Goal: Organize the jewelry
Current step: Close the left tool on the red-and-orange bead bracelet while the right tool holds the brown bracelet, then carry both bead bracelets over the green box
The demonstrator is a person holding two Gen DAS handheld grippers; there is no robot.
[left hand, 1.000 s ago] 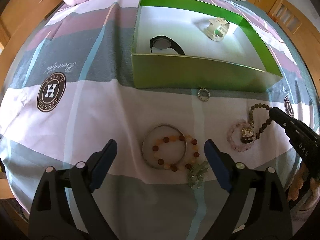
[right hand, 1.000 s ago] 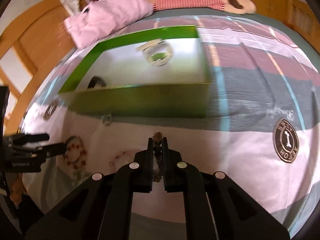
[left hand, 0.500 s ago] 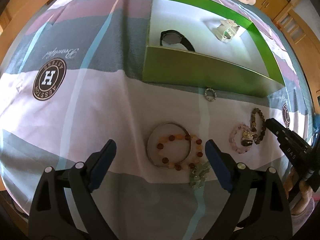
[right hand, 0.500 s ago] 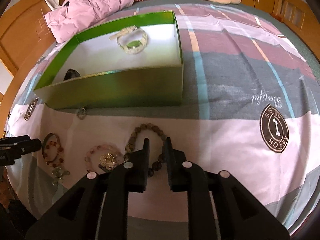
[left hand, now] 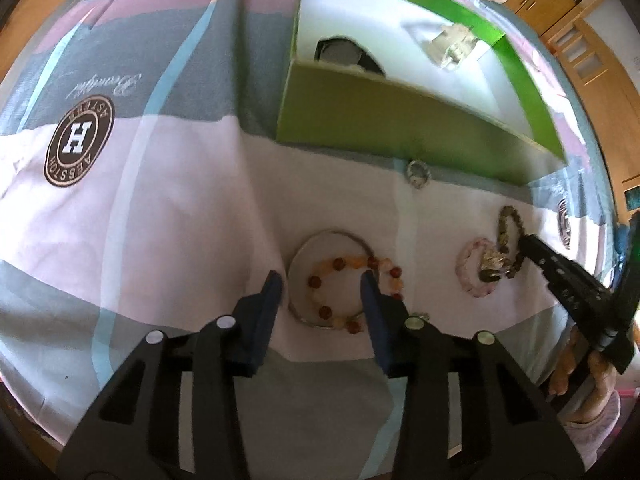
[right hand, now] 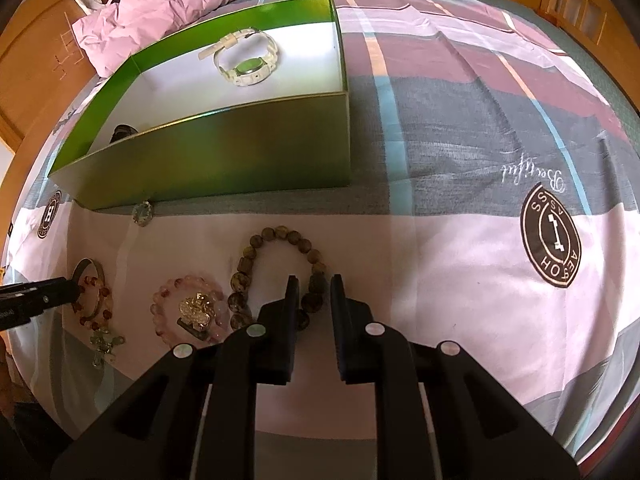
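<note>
- Since a second ago: left hand-held gripper [left hand: 322, 286] has just been closing from wide to a narrower gap, and now brackets the silver bangle [left hand: 298, 280] with the orange bead bracelet [left hand: 352, 266] lying across it. Pads are not visibly pressing yet, so it reads as open and lining up a pinch.
- Bangle and orange beads overlap on the bed sheet [left hand: 180, 208], so closing here may catch both.
- Green-charm piece [right hand: 105, 342] sits just beside the orange beads.
- Small ring [left hand: 417, 172] lies close against the green box [left hand: 380, 124] front wall.
- Box holds a black watch [left hand: 344, 54] and a white watch [right hand: 246, 60]; judged as the drop target, so loose pieces stay near it.
- Pink bead bracelet [right hand: 188, 310] touches the brown bead bracelet [right hand: 276, 264].
- Right hand-held gripper [right hand: 313, 284]: jaws slightly apart, straddling the brown strand's right side, not clamped. Looks ready to pinch one bead run.
</note>
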